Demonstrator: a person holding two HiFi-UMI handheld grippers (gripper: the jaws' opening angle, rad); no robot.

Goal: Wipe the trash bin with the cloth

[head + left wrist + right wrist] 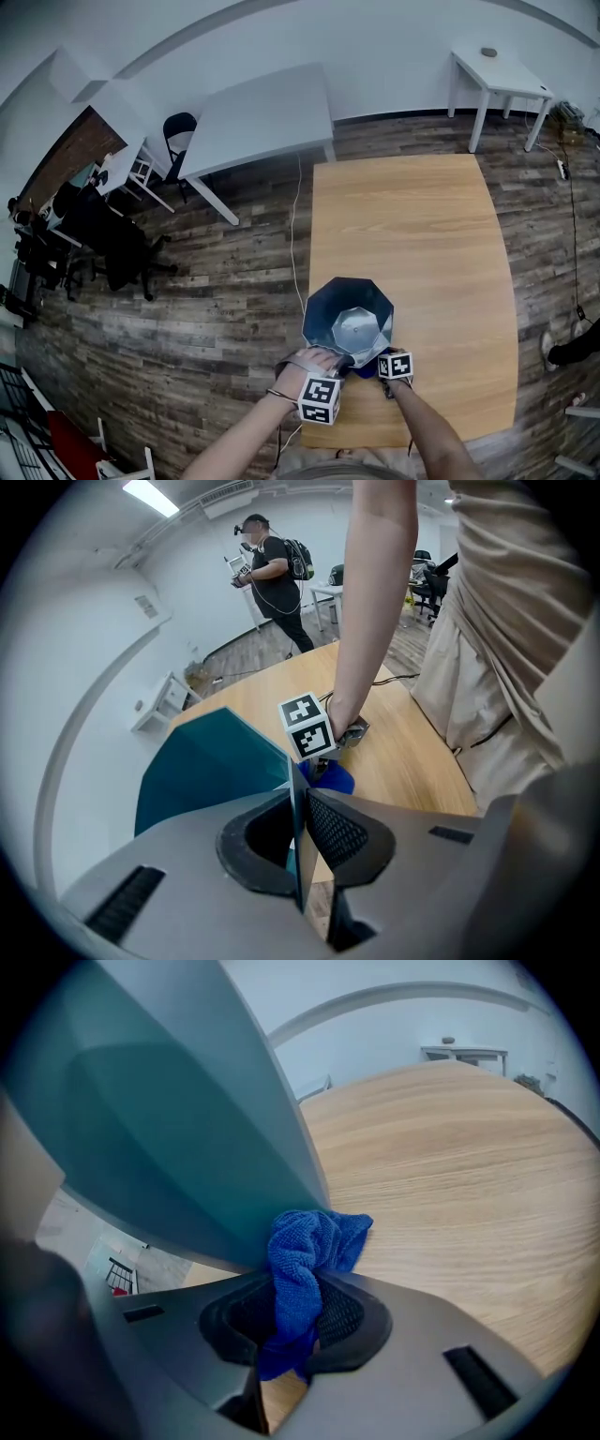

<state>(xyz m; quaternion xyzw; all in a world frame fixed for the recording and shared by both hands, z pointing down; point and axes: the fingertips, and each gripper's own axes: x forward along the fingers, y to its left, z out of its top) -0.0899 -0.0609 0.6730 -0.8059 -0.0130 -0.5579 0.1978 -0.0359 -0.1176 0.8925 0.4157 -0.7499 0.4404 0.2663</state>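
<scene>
A teal trash bin (347, 323) stands open-topped near the front of the wooden table (422, 234). My left gripper (325, 367) is shut on the bin's thin near rim (296, 789), which runs edge-on between the pads. My right gripper (382, 364) is low beside the bin's right side, shut on a bunched blue cloth (305, 1265). The cloth touches the bin's outer wall (178, 1119) close to the tabletop. From the left gripper view the right gripper's marker cube (307, 726) and the cloth (334, 779) show just past the bin.
The table's near edge lies right behind both hands. A white table (258, 117) and a smaller white table (497, 70) stand on the wood floor, with dark chairs (108, 239) at left. A person (274, 574) stands far off. A cable (295, 244) runs along the table's left side.
</scene>
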